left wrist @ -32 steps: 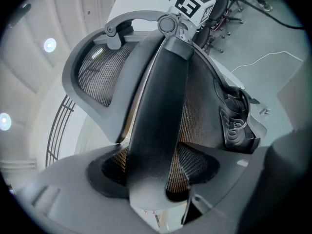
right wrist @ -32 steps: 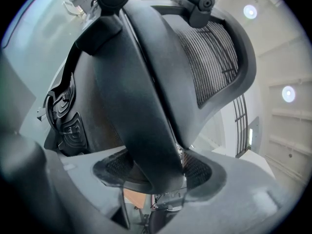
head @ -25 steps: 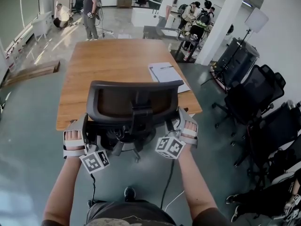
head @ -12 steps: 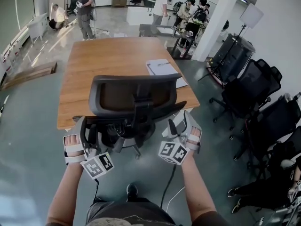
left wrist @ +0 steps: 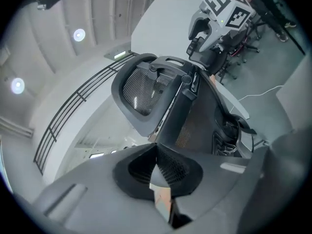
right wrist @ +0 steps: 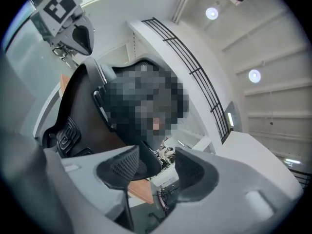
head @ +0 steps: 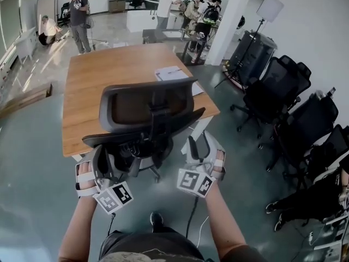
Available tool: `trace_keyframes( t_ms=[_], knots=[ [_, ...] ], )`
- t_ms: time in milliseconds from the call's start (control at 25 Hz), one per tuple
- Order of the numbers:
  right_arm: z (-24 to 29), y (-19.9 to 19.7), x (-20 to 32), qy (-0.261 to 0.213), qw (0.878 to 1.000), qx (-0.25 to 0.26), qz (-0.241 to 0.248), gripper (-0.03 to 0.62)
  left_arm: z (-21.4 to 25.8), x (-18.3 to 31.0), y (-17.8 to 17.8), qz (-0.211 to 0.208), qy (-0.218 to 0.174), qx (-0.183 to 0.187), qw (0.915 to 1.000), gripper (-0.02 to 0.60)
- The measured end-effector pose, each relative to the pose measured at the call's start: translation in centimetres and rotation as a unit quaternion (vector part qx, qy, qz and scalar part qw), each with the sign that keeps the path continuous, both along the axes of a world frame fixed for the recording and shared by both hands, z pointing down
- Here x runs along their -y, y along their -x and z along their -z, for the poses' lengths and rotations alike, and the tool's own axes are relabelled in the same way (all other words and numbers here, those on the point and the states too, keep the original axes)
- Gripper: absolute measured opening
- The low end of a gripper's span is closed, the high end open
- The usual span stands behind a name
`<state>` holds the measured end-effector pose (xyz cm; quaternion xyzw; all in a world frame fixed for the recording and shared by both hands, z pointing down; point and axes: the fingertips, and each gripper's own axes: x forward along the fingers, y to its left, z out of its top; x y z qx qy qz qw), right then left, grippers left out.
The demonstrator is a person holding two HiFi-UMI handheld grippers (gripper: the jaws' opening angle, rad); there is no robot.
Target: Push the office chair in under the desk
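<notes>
Seemingly the office chair (head: pixel 144 111) sat in under the tabletop (head: pixel 92 86). My left tongs (left wrist: pixel 157 167) had just shut empty, and my right tongs (right wrist: pixel 157 167) had been half-closing on nothing. Next I judged it called for a straightening nudge at most.

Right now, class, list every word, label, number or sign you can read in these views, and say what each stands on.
No text here can be read.
paper sheets on the desk: the print is too small and blurred to read.
marker cubes: black-and-white square patterns only, no letters or numbers.
</notes>
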<state>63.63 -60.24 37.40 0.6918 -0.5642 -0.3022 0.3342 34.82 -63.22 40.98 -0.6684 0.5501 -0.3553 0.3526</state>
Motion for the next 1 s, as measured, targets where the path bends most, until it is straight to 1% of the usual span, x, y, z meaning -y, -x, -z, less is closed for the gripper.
trace_keyframes(
  t_ms=[120, 280, 320, 360, 400, 480, 560, 640, 680, 720, 800, 880, 1000],
  knots=[
    [0.5, 1.8, -1.4, -0.015, 1.000, 0.008, -0.004, 0.175, -0.5, -0.9, 0.1, -0.032, 0.014, -0.021, 0.9992, 0.018],
    [0.4, 4.4, -3.2, -0.023, 1.000, 0.004, -0.019, 0.096, 0.1, -2.0, 0.4, -0.070, 0.011, -0.058, 0.9958, 0.017],
    [0.3, 5.0, -3.7, -0.024, 0.999, 0.002, -0.026, 0.068, 0.3, -2.3, 0.6, -0.079, 0.011, -0.069, 0.9944, 0.017],
    [0.2, 5.5, -4.3, -0.025, 0.999, 0.000, -0.035, 0.022, 0.6, -2.7, 0.6, -0.088, 0.012, -0.084, 0.9925, 0.017],
    [0.2, 6.0, -4.9, -0.024, 0.999, 0.000, -0.043, -0.008, 0.9, -3.0, 0.7, -0.099, 0.014, -0.104, 0.9895, 0.017],
    [0.3, 7.0, -6.1, -0.025, 0.998, 0.006, -0.058, -0.008, 1.6, -3.8, 1.0, -0.123, 0.029, -0.160, 0.9791, 0.017],
    [0.6, 8.0, -7.6, -0.029, 0.997, 0.013, -0.071, -0.008, 2.0, -4.8, 1.4, -0.146, 0.050, -0.216, 0.9641, 0.017],
    [1.2, 8.8, -9.6, -0.038, 0.995, 0.023, -0.084, -0.008, 2.6, -5.8, 2.1, -0.167, 0.061, -0.258, 0.9497, 0.017],
    [1.5, 9.2, -10.6, -0.045, 0.994, 0.029, -0.091, -0.008, 2.9, -6.2, 2.4, -0.176, 0.061, -0.271, 0.9443, 0.017],
    [1.8, 9.5, -11.6, -0.051, 0.993, 0.034, -0.097, -0.008, 3.2, -6.5, 2.6, -0.184, 0.061, -0.278, 0.9408, 0.017],
    [2.1, 10.2, -13.5, -0.057, 0.991, 0.042, -0.112, -0.009, 3.2, -7.0, 3.2, -0.195, 0.068, -0.280, 0.9375, 0.017],
    [1.8, 11.4, -15.4, -0.056, 0.989, 0.051, -0.128, -0.009, 2.8, -7.8, 4.2, -0.203, 0.085, -0.283, 0.9333, 0.017],
    [1.2, 13.4, -17.5, -0.050, 0.985, 0.066, -0.150, -0.009, 2.7, -8.7, 5.7, -0.218, 0.100, -0.296, 0.9246, 0.017]
  ],
)
